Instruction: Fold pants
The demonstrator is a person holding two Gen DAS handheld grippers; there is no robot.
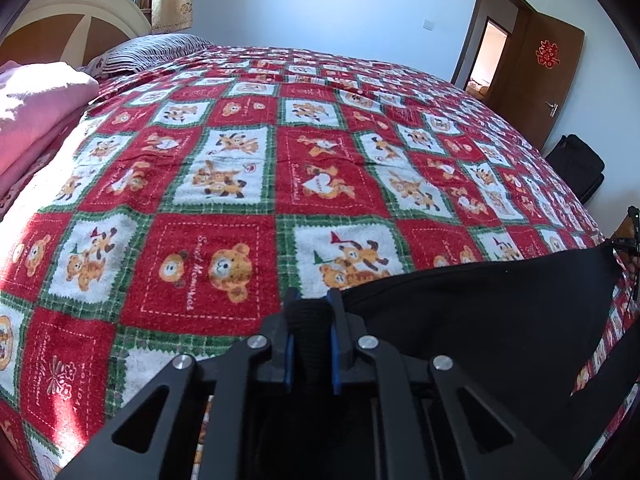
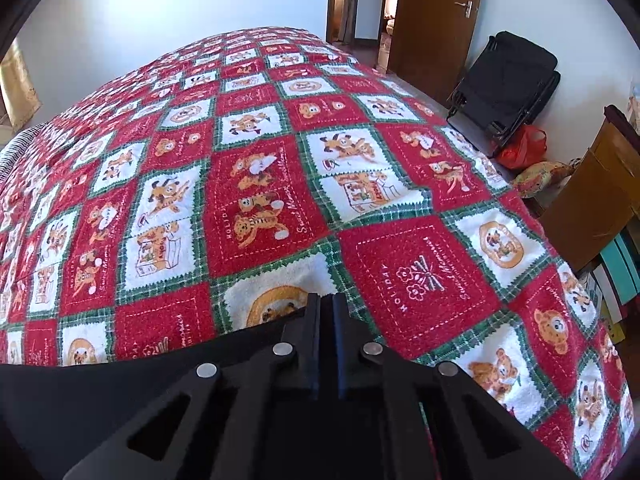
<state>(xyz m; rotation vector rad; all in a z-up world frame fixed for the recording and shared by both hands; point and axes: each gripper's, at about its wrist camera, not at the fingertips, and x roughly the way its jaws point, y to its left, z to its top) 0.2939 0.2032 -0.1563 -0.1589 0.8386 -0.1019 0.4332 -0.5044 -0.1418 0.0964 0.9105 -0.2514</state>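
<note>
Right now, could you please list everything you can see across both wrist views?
pants: one, black, stretched along the near bed edge between both tools
blanket: one, red, white and green bear print, covering the bed
pink bedding: one pile, pink, far left by the headboard
striped pillow: one, grey striped, at the bed head
door: one, brown, open
folded chair: one, black, against the wall
red bag: one, on the floor
left tool: shut on pants
right tool: shut on pants
</note>
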